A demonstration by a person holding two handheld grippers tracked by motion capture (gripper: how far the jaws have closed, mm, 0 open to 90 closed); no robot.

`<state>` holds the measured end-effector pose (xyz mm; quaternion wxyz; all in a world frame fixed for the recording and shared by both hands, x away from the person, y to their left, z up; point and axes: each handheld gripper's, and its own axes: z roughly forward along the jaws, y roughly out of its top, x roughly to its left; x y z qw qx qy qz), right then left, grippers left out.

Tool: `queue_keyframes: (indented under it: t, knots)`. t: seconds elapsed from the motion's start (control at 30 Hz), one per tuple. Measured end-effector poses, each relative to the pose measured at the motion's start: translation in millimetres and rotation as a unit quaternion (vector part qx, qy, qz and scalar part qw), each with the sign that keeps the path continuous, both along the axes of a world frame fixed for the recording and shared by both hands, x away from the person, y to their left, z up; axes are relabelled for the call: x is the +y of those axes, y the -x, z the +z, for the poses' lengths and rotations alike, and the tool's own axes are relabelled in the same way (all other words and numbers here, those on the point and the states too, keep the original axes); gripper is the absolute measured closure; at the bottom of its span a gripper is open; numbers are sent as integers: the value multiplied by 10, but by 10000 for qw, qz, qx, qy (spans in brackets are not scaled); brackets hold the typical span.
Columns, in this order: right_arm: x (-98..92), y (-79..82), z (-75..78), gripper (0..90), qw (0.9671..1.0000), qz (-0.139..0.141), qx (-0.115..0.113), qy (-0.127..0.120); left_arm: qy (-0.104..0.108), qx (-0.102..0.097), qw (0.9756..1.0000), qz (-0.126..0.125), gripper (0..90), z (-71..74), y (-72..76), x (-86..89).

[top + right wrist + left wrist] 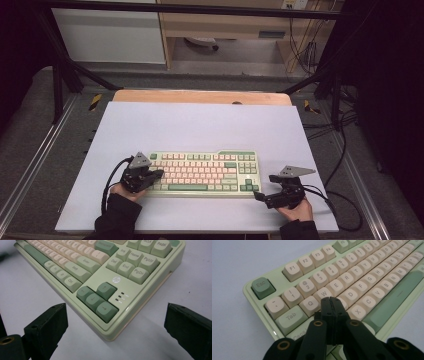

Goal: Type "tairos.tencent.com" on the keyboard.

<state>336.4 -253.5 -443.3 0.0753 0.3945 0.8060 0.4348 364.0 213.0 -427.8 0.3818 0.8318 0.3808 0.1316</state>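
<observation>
Green-and-cream keyboard (205, 171) between left hand-held gripper (331, 300) (jaws pressed together) and spread right hand-held gripper (115, 322).

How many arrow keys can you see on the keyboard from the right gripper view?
4, all dark green, at the keyboard's near corner: the up arrow behind, and a front row of left, down and right. None look hidden.

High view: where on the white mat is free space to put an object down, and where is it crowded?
The widest free patch on the white mat lies between the keyboard and the wooden edge. Bare strips also run left and right of the keyboard, toward the mat's side edges. It is crowded along the near edge, where the left gripper and right gripper sit at the keyboard's ends.
</observation>
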Motion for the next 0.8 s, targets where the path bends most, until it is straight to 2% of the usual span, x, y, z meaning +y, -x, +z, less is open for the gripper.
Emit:
queue_keyframes:
  t: [0.47,0.8]
  knots:
    - [159,29,143,98,9999,116,-80,56,73,-78,9999,16,897,51,33,-2]
    - [305,47,188,303,9996,195,-156,-93,102,-103,9999,-13,897,73,52,-10]
